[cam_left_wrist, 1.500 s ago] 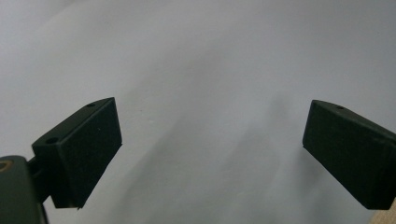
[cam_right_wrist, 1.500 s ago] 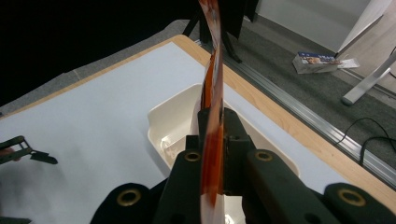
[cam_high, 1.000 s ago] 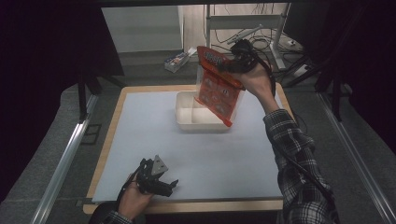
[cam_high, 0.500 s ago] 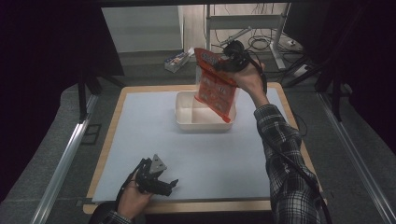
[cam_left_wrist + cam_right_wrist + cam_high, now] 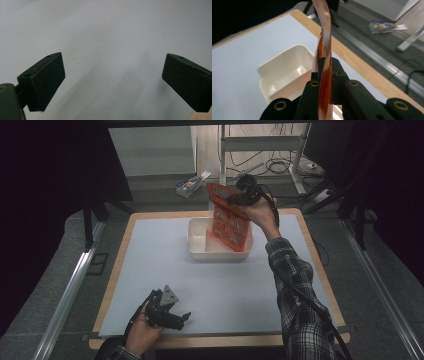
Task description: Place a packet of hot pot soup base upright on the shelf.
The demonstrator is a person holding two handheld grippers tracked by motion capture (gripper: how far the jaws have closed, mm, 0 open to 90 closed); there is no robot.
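Over the tray (image 5: 197, 251), right claw (image 5: 234, 200) clamping packet (image 5: 230, 222)

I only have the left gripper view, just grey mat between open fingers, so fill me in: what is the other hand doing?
Observer: The right gripper is shut on the top edge of an orange packet.
Operator: Where does the packet hang?
Observer: Its lower end is down inside a cream tub at the far middle of the mat.
Operator: Anything else in the tub?
Observer: In the right gripper view the part of its floor that shows is bare.
Operator: And my own gripper?
Observer: The left gripper sits low at the mat's near edge, apart from the tub.
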